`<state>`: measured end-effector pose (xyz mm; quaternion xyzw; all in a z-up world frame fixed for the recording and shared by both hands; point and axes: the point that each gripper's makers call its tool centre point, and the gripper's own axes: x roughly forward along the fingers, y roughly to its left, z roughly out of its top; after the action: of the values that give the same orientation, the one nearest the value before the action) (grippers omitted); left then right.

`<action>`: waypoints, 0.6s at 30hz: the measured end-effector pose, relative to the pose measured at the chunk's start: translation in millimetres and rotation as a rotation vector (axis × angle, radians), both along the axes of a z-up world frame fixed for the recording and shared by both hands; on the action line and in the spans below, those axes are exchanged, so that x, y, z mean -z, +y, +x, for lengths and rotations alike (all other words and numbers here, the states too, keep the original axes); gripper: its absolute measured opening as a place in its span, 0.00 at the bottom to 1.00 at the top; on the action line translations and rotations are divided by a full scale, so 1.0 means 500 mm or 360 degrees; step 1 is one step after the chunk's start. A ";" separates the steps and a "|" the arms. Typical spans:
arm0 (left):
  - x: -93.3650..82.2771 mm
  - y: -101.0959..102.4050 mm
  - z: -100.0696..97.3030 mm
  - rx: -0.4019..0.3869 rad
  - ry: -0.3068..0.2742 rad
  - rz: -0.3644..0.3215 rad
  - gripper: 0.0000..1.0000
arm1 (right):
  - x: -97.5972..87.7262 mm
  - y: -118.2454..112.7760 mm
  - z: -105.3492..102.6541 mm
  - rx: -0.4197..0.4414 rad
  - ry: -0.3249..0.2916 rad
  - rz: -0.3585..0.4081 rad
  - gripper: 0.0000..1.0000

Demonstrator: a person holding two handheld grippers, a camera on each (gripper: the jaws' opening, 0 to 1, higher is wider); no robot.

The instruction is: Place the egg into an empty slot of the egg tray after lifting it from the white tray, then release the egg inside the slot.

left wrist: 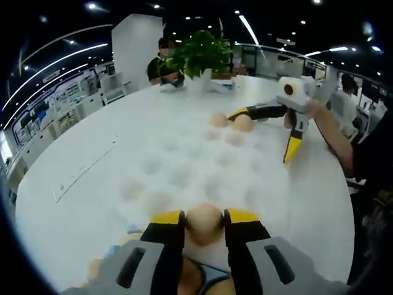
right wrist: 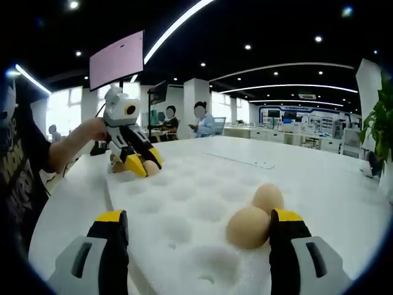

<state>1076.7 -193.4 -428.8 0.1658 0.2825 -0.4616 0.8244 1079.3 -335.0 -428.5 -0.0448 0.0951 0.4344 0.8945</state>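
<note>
My left gripper (left wrist: 204, 219) is shut on a tan egg (left wrist: 204, 224), held just above the near edge of the white foam egg tray (left wrist: 178, 163). From the right gripper view the same left gripper (right wrist: 146, 165) grips that egg (right wrist: 150, 166) at the tray's far end. My right gripper (right wrist: 199, 219) stands wide open and low over the egg tray (right wrist: 190, 206). Two eggs (right wrist: 249, 227) (right wrist: 268, 198) sit in slots by its right jaw. In the left gripper view the right gripper (left wrist: 265, 134) is open beside those two eggs (left wrist: 218, 118) (left wrist: 242, 123).
More eggs (left wrist: 190, 278) lie in the holder under my left gripper. A potted green plant (left wrist: 199, 54) stands at the table's far side. A person's arm (left wrist: 334, 132) holds the right gripper. The round white table (left wrist: 80, 160) spreads around the tray, and people sit in the background.
</note>
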 end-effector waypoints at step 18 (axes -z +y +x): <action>-0.097 0.073 -0.001 -0.0152 -0.0125 -0.0230 0.25 | 0.001 -0.006 0.008 0.0002 -0.0001 -0.0002 1.00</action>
<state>1076.3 -156.7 -380.1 0.1104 0.2234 -0.4341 0.8657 1083.2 -338.1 -429.2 -0.0454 0.0951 0.4339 0.8948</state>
